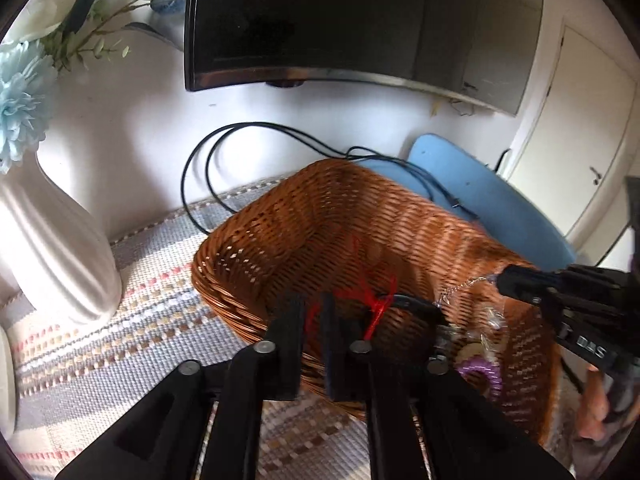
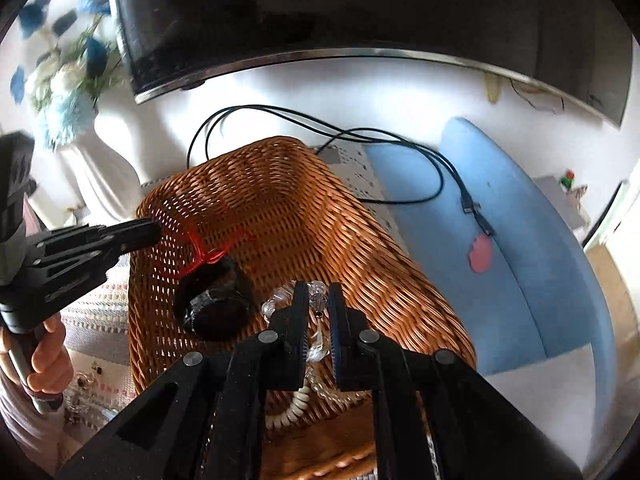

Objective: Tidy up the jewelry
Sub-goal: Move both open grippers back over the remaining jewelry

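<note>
A brown wicker basket (image 1: 256,232) (image 2: 272,192) sits on a striped mat. My left gripper (image 1: 314,314) (image 2: 154,232) hovers over its near rim, jaws a narrow gap apart, with a thin red cord (image 1: 376,304) (image 2: 202,254) running between them down to a black watch (image 1: 418,306) (image 2: 218,306) in the basket. My right gripper (image 2: 318,304) (image 1: 502,280) is shut on a clear beaded chain (image 2: 316,344) (image 1: 460,289) that dangles into the basket. A purple coil tie (image 1: 482,372) and a cream coil tie (image 2: 288,408) lie inside.
A white ribbed vase (image 1: 60,248) (image 2: 108,160) with blue flowers stands left of the basket. A dark screen (image 1: 340,20) hangs behind, with black cables (image 1: 200,168) looping below it. A blue pad (image 1: 500,204) (image 2: 520,272) lies to the right, with a pink item (image 2: 482,254) on it.
</note>
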`<move>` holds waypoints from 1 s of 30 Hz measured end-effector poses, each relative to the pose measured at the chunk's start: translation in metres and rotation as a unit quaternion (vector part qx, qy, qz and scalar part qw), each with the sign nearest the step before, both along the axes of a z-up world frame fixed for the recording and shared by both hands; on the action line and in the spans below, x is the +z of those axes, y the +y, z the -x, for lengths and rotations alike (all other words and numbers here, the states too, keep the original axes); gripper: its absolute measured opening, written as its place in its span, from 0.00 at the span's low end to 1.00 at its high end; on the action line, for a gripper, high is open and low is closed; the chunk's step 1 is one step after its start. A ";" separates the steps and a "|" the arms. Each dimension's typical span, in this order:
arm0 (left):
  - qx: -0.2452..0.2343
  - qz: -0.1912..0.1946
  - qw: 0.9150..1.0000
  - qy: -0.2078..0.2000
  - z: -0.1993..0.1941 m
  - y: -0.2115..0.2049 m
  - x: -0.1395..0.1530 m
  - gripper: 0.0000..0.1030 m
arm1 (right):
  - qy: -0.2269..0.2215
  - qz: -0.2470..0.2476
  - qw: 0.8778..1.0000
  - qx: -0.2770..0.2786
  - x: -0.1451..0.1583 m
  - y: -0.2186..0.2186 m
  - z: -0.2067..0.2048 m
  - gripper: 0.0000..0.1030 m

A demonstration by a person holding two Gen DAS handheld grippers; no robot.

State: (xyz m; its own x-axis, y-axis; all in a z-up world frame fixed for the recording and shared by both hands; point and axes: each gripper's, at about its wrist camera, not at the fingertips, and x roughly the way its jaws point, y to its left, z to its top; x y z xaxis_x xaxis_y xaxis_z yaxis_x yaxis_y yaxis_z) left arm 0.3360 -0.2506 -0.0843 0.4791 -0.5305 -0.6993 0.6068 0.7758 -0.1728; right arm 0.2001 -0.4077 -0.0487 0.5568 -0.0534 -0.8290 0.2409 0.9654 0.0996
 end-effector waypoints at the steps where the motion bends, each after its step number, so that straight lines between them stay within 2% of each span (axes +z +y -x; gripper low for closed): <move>1: -0.002 0.005 1.000 -0.002 0.003 0.003 0.004 0.15 | -0.002 0.000 1.000 -0.001 0.003 -0.001 0.003 0.14; 3: 0.001 0.006 1.000 -0.008 0.011 0.012 0.011 0.23 | -0.010 0.004 1.000 0.001 0.014 0.001 0.012 0.18; 7: 0.013 0.009 1.000 -0.026 0.033 0.043 0.033 0.24 | -0.036 0.011 0.999 0.010 0.046 0.013 0.036 0.19; 12: 0.042 0.038 0.998 -0.038 0.074 0.115 0.062 0.24 | -0.079 0.024 0.995 0.048 0.087 0.051 0.070 0.20; 17: 0.064 0.059 0.996 -0.032 0.112 0.178 0.067 0.24 | -0.110 0.005 0.988 0.106 0.116 0.101 0.096 0.20; 20: 0.066 0.062 0.996 -0.024 0.131 0.201 0.057 0.24 | -0.101 -0.024 0.984 0.142 0.114 0.129 0.100 0.20; 23: 0.066 0.056 0.996 -0.007 0.136 0.216 0.040 0.24 | -0.070 -0.055 0.981 0.170 0.095 0.154 0.098 0.20; 28: 0.048 0.042 0.997 0.044 0.133 0.217 -0.003 0.24 | -0.014 -0.053 0.982 0.181 0.052 0.182 0.095 0.20; 30: 0.032 0.032 0.998 0.049 0.138 0.213 -0.019 0.24 | 0.006 -0.060 0.982 0.181 0.035 0.183 0.094 0.20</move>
State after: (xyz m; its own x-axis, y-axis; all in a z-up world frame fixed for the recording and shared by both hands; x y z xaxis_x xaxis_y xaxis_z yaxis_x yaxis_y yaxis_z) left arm 0.1980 -0.0373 -0.1032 0.4448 -0.5457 -0.7102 0.5345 0.7980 -0.2784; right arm 0.1065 -0.2247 -0.0136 0.5117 0.2451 -0.8234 -0.1140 0.9693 0.2177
